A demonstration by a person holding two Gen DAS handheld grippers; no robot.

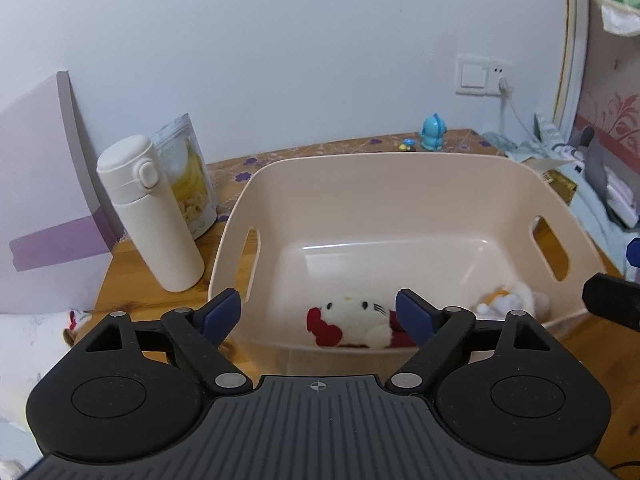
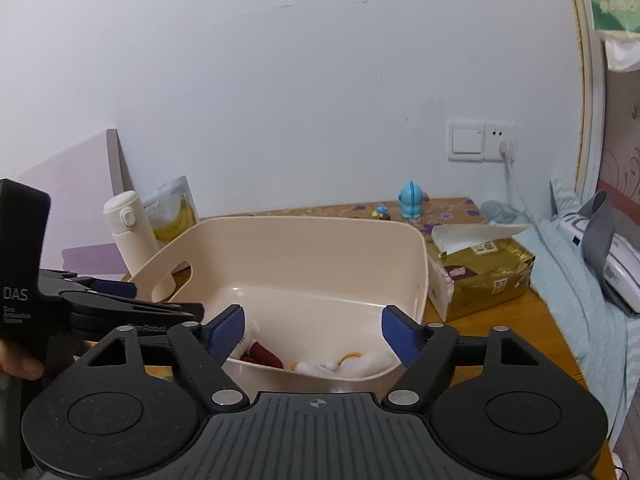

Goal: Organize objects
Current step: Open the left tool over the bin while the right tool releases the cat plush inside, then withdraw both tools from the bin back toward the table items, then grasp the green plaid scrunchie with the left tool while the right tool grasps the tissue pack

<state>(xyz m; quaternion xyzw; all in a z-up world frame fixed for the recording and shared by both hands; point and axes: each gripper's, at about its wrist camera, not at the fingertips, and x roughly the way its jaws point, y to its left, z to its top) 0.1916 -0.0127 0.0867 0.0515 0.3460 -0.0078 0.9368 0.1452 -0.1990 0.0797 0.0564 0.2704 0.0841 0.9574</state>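
Left gripper (image 1: 318, 314) nearest the lens: jaws spread wide, nothing between the blue pads (image 1: 222, 314), hanging over the near rim of the beige bin (image 1: 380, 168). Right gripper (image 2: 312, 330) likewise spread wide and empty, poised above the bin's near right corner; left gripper visible from the side at the left edge of the right wrist view, a hand (image 2: 18, 364) on its grip.

Bin as landmark. Inside, against the near wall: white cat plush with red bow (image 1: 352, 322) lying on its side, directly ahead of the left gripper and free of its pads. Inside, near right corner: second small white plush with orange trim (image 1: 508, 300), also lying loose. Rest of the bin floor bare.

Outside the bin:
- white flask (image 1: 150, 216), upright, just left of the bin
- snack pouch with banana print (image 1: 188, 176), standing behind the flask
- gold tissue pack (image 2: 486, 276), just right of the bin
- blue figurine (image 1: 434, 132) and a tiny mushroom trinket (image 1: 407, 144), beyond the far rim, near the wall
- something furry (image 1: 74, 326) on the table edge left of the bin, too blurred to identify

Judgement on progress: two soft toys binned, both apparently released. Still out: flask, pouch, figurine, trinket, perhaps the tissue pack. Roughly early to middle stage. Unclear which of the remaining items count as objects to sort.
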